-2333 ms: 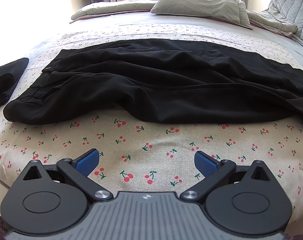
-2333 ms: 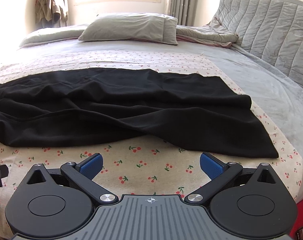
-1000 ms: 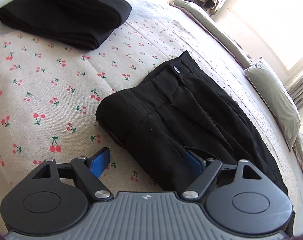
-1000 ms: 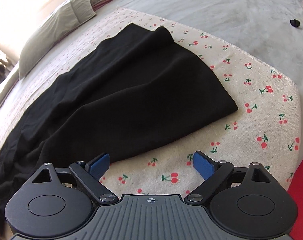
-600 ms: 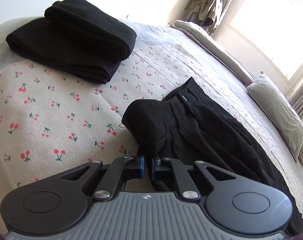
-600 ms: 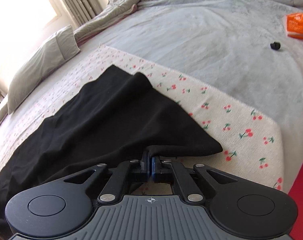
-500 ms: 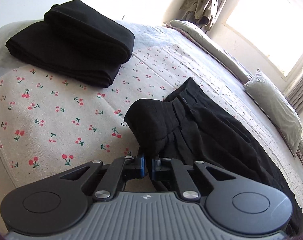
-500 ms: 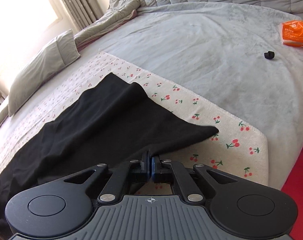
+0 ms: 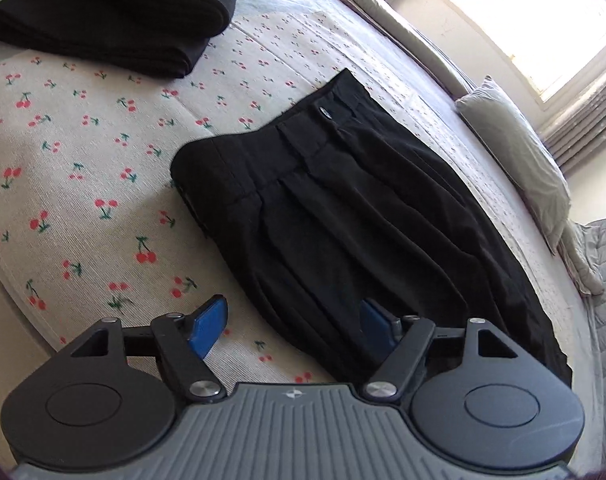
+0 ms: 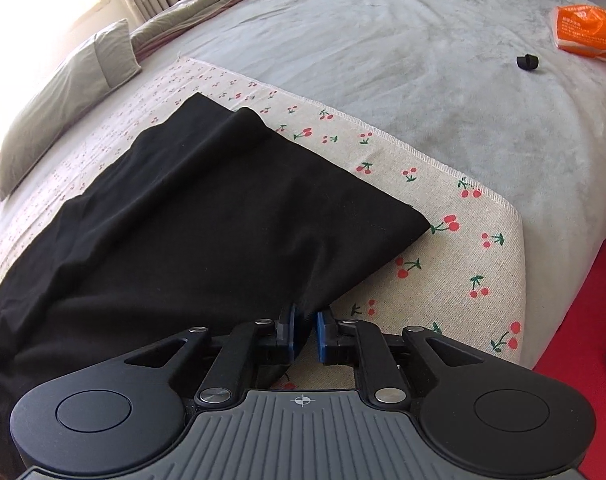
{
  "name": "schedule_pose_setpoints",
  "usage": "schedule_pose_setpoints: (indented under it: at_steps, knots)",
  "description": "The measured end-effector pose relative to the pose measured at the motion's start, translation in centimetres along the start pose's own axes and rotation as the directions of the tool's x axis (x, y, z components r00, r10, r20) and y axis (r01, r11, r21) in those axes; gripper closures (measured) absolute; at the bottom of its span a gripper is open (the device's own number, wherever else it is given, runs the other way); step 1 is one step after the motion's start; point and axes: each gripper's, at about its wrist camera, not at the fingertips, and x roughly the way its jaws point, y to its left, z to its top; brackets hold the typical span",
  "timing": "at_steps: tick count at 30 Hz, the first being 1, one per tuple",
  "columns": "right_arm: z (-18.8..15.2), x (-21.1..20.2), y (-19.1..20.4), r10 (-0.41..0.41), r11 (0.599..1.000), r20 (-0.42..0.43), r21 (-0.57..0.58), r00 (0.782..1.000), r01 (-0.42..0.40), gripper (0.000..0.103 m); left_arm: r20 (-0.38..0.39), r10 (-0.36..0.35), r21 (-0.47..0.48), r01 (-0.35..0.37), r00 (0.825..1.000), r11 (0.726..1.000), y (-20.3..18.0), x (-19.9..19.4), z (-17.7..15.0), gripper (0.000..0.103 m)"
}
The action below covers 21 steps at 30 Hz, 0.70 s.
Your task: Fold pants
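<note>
On the cherry-print bed cover (image 9: 83, 184), the long black pants (image 9: 343, 216) lie lengthwise. Left gripper (image 9: 291, 324) jaws are opening wide over the waist edge; right gripper (image 10: 304, 334) jaws, opening narrowly, straddle the hem. Regrip both layers squarely before folding.

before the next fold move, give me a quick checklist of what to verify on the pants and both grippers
1. Left gripper clear of cloth: ok. Its jaws are opening and stand wide; the pants edge lies between the pads but is not pinched.
2. Right gripper released: not ok yet. Its jaws are opening, the gap is narrow, and the hem corner still sits between the pads.
3. Waistband lying flat on the cherry-print cloth: ok.
4. Leg hem flat: not ok, one layer bulges at the far corner.
5. Folded black stack clear of the pants: ok.
6. Legs aligned along the full length: cannot tell.
</note>
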Motion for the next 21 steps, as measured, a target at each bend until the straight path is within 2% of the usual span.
schedule_pose_setpoints:
  at_steps: [6,8,9,10,11,12,15,18,21]
  knots:
    - [-0.3,-0.1,0.0,0.052,0.998,-0.008,0.024,0.999,-0.052,0.080,-0.090,-0.081,0.045,0.085,0.993,0.995,-3.5,2.3,-2.5,0.027]
    - [-0.3,0.0,0.1,0.054,0.998,-0.001,0.025,0.999,-0.054,0.080,-0.086,-0.064,0.068,0.070,0.994,0.995,-4.8,2.9,-3.3,0.033]
    - [-0.2,0.1,0.1,0.055,0.998,0.003,0.026,0.998,-0.055,0.081,-0.073,-0.038,0.095,0.044,0.997,0.994,-5.4,3.1,-3.7,0.053]
    - [-0.2,0.2,0.1,0.049,0.999,0.008,0.017,0.999,-0.050,0.086,-0.058,0.002,0.142,0.006,0.998,0.990,-6.0,3.5,-3.8,0.087]
    - [-0.2,0.1,0.2,0.034,0.999,0.015,0.003,0.999,-0.034,0.100,-0.046,0.018,0.173,-0.010,0.999,0.985,-6.4,3.6,-4.1,0.090]
    - [-0.2,0.1,0.2,0.015,1.000,0.021,-0.009,1.000,-0.015,0.103,-0.029,0.024,0.189,-0.018,0.999,0.982,-6.6,3.5,-4.4,0.091]
    - [-0.2,-0.8,-0.2,0.030,1.000,0.040,-0.012,0.999,-0.029,0.103,0.009,0.014,0.202,-0.016,1.000,0.979,-6.3,2.2,-4.7,0.094]
    - [-0.1,-1.9,-0.2,0.036,0.999,0.062,-0.031,0.997,-0.034,0.103,-0.003,-0.002,0.183,0.003,1.000,0.983,-5.0,1.1,-4.5,0.095]
    - [-0.5,-2.4,0.1,0.006,0.997,0.048,-0.081,0.999,-0.002,0.103,-0.024,0.015,0.209,-0.010,1.000,0.978,-4.3,1.0,-4.7,0.095]
